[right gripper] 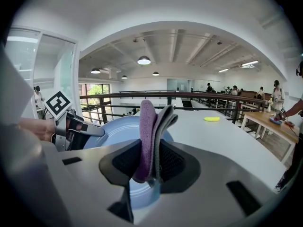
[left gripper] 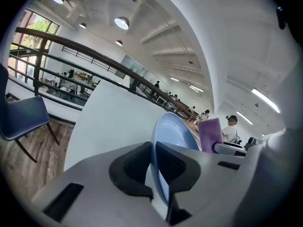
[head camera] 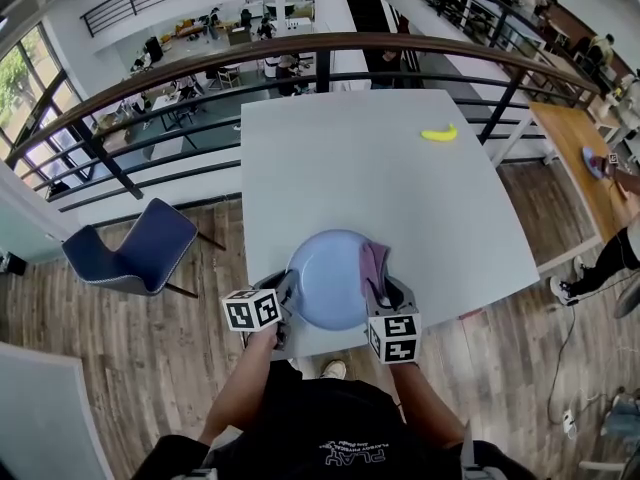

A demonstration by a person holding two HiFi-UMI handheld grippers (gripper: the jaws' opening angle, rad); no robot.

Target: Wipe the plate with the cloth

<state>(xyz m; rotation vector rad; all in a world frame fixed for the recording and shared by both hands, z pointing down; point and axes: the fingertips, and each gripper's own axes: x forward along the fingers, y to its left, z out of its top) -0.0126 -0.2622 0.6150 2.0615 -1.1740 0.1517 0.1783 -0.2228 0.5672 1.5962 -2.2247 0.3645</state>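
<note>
A pale blue plate (head camera: 328, 278) lies at the near edge of the white table (head camera: 380, 168). My left gripper (head camera: 290, 293) is shut on its left rim; in the left gripper view the rim (left gripper: 173, 131) runs edge-on between the pads of that gripper (left gripper: 153, 167). My right gripper (head camera: 383, 293) is shut on a folded purple and grey cloth (head camera: 373, 263), which stands up over the plate's right side. In the right gripper view the cloth (right gripper: 147, 126) sticks up from that gripper (right gripper: 154, 162) above the plate (right gripper: 111, 131), with the left gripper (right gripper: 78, 131) across the plate.
A yellow banana (head camera: 438, 133) lies near the table's far right corner. A blue chair (head camera: 135, 248) stands on the wooden floor to the left. A railing (head camera: 200, 78) runs behind the table. A wooden table (head camera: 580, 158) with a person beside it is at the right.
</note>
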